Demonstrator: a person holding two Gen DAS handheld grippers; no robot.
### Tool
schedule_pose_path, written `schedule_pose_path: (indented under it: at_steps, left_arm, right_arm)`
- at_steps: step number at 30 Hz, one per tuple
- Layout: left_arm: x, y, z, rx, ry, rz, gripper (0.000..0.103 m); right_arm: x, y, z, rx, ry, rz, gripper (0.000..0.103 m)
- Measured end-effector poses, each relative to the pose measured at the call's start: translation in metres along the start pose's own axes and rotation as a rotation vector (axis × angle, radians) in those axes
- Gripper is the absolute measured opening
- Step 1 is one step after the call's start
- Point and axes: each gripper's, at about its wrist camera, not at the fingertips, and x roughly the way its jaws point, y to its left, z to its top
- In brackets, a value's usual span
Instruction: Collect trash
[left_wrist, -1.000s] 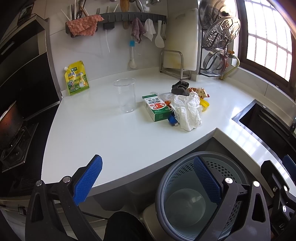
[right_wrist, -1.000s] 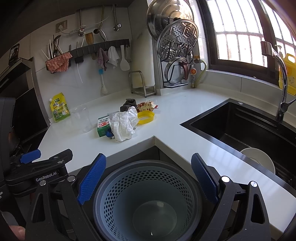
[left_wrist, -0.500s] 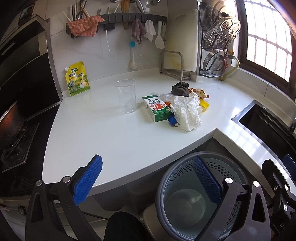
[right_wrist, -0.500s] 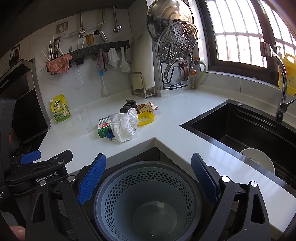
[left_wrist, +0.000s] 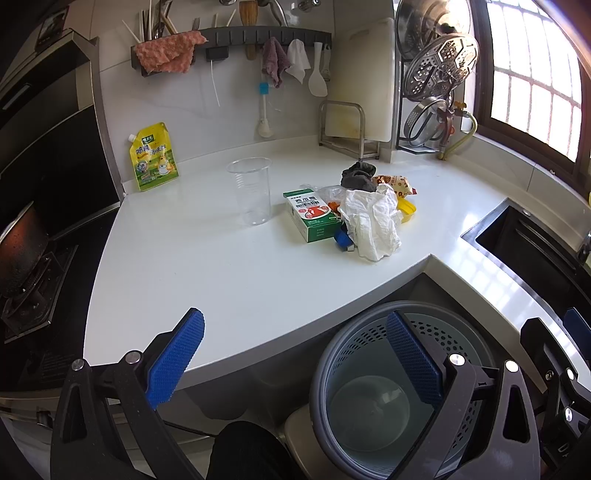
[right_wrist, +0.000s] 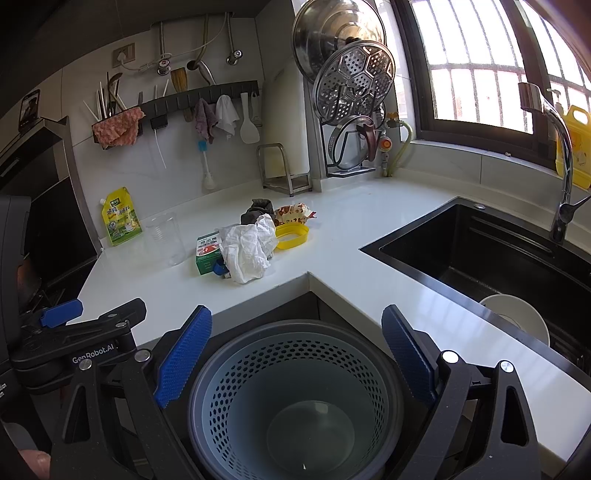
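A heap of trash lies on the white counter (left_wrist: 229, 280): a crumpled white paper (left_wrist: 373, 221), a green and white carton (left_wrist: 309, 214), a dark rag (left_wrist: 357, 174), a snack wrapper (left_wrist: 395, 184), a yellow lid (right_wrist: 291, 235) and a small blue piece (left_wrist: 343, 240). The paper (right_wrist: 246, 249) and carton (right_wrist: 207, 252) also show in the right wrist view. A grey perforated bin (right_wrist: 295, 398) stands empty on the floor below the counter corner. My left gripper (left_wrist: 295, 362) is open and empty, in front of the counter edge. My right gripper (right_wrist: 295, 365) is open and empty above the bin.
A clear plastic cup (left_wrist: 252, 190) stands left of the heap. A yellow pouch (left_wrist: 152, 157) leans on the back wall. A black sink (right_wrist: 491, 254) with a white bowl (right_wrist: 517, 321) is at the right. A stove (left_wrist: 26, 273) is at the left.
Both grippers have drifted very slightly toward the counter. Nothing was taken or let go.
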Motion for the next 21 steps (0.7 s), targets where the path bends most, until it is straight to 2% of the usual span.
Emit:
schedule_pose_path:
  at_steps: [21]
  left_arm:
    - [-0.0003,0.0002,-0.0012,-0.004,0.002,0.000,0.097]
  right_arm:
    - [0.0016,0.0046,-0.0042,-0.001,0.005,0.008,0.089]
